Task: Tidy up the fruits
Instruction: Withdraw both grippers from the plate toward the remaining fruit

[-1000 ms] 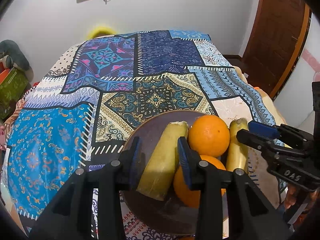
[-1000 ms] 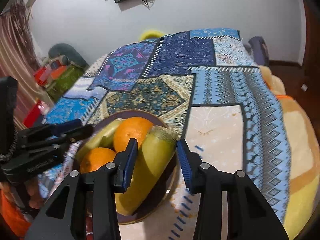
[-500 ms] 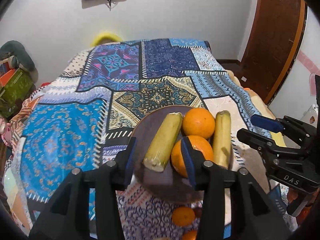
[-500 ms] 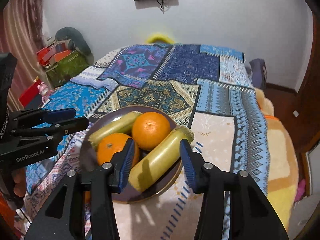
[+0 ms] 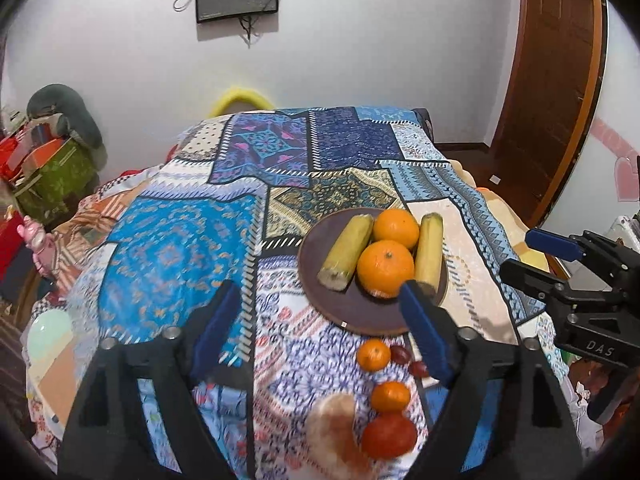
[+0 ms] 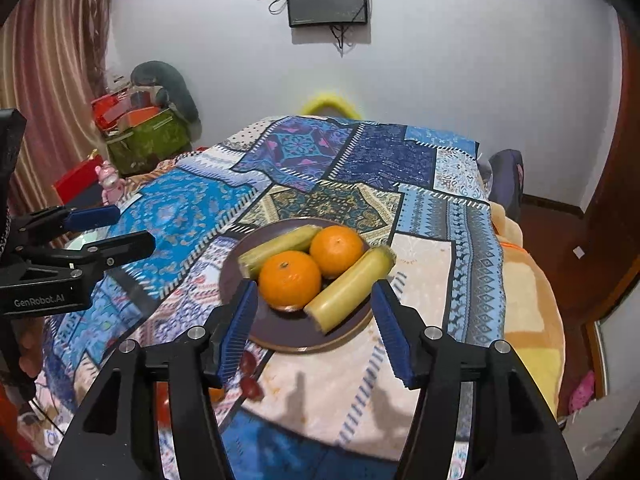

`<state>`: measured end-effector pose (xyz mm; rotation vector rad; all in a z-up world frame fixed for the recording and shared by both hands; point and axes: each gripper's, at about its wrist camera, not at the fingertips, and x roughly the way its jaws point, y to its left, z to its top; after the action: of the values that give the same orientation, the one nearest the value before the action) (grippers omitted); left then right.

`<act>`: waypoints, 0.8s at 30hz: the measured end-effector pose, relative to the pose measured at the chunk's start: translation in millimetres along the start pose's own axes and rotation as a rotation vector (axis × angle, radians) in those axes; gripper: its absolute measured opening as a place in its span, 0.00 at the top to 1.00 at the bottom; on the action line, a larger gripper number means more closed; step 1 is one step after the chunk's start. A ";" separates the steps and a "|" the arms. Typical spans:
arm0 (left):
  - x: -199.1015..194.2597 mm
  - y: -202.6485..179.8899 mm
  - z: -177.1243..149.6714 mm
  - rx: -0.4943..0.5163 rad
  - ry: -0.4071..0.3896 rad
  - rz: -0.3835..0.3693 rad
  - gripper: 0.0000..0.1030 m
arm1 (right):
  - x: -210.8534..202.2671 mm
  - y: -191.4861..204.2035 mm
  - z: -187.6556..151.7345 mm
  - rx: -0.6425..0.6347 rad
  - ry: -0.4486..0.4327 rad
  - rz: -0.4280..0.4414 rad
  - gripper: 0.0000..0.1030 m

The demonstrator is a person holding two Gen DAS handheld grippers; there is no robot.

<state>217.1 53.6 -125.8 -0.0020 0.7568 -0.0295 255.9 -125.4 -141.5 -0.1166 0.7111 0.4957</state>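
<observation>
A round dark brown plate (image 5: 352,312) lies on a bed covered with a blue patchwork-print bedspread (image 5: 176,248), toward its right side. On the plate two large oranges (image 5: 385,268) with bright dimpled skin sit touching, one nearer and one farther, and a yellow-green banana piece with a cut, brownish end (image 5: 346,253) lies on the left of them, while a second yellow-green banana piece (image 5: 429,253) lies on their right, its near end reaching the plate's rim. Just near the plate, on the bedspread, sit two small oranges (image 5: 373,355), two dark red oval fruits (image 5: 401,354) and a red-orange round fruit (image 5: 389,436), beside a blurred pale furry object (image 5: 334,432) at the near edge. The left claw (image 5: 322,334) hovers above the near end of the bed with its blue-padded jaws spread wide and nothing between them. The right claw (image 6: 314,334) likewise hangs over the plate's near rim, jaws wide apart and holding nothing. A dark wall-mounted screen (image 6: 327,0) hangs on the far white wall.
</observation>
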 end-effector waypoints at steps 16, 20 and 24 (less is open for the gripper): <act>-0.7 27.2 -84.4 -0.062 0.162 0.010 0.16 | 6.8 55.3 -57.8 -0.007 0.120 0.079 0.37; -1.0 35.8 -102.2 -0.076 0.167 0.039 0.16 | 16.7 70.5 -69.4 -0.015 0.173 0.111 0.37; -1.6 44.4 -114.2 -0.088 0.181 0.042 0.16 | 29.1 85.9 -77.2 -0.033 0.214 0.137 0.37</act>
<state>138.7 99.1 -208.3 -0.0678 0.9388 0.0441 188.0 -59.1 -213.5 -0.1545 0.9250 0.6325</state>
